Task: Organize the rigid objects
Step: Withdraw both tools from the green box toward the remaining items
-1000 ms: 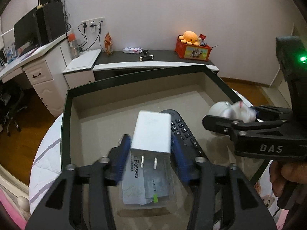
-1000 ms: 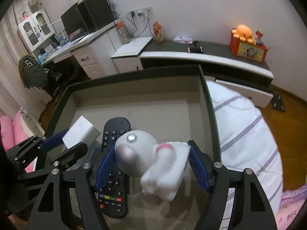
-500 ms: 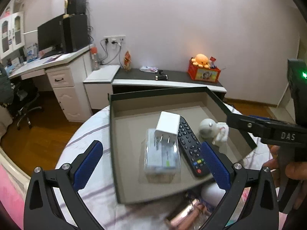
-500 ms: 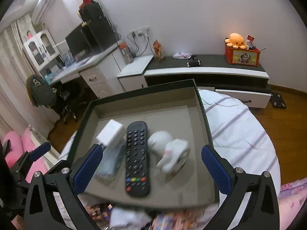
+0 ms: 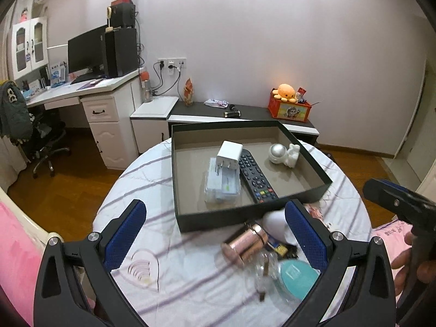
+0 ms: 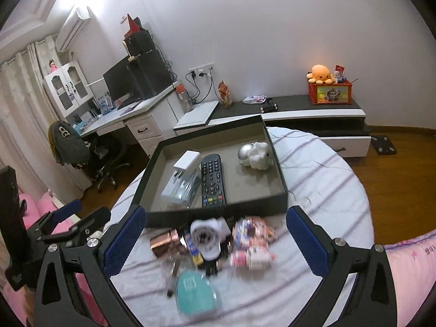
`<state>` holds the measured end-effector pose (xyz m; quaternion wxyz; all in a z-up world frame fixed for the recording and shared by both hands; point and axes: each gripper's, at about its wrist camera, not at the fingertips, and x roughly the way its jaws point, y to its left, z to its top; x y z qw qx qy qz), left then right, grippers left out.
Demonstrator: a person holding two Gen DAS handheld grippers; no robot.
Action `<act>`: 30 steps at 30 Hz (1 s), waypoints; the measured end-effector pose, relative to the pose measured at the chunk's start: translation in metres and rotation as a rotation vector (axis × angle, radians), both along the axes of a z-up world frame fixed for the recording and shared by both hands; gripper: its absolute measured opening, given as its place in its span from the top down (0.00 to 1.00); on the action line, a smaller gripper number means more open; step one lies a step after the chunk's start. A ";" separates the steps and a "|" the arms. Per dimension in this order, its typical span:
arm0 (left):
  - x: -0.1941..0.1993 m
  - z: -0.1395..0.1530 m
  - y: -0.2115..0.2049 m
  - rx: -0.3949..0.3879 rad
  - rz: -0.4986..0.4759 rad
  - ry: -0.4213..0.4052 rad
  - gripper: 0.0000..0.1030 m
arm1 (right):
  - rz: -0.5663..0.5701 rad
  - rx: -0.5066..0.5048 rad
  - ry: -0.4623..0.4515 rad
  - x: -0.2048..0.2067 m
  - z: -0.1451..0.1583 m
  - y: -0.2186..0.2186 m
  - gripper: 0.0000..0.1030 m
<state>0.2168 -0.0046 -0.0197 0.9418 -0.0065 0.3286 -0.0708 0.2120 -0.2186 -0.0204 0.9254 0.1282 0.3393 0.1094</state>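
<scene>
The copper cup [image 5: 246,242] lies on its side on the worktop [image 5: 141,179], just before the tray [image 5: 245,219]. Your left tool [image 5: 215,234] and right tool [image 6: 215,238] both gape empty; straddle it squarely before closing.

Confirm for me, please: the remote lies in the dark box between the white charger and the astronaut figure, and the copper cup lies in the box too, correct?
Not quite. The copper cup lies outside the dark box, on the striped cloth before its near wall, as the left wrist view shows. The remote does lie between the white charger and the astronaut figure.
</scene>
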 end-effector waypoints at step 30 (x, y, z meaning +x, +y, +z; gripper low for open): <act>-0.086 -0.046 0.001 -0.023 0.015 0.086 0.00 | -0.014 -0.091 0.033 -0.084 -0.036 0.013 0.00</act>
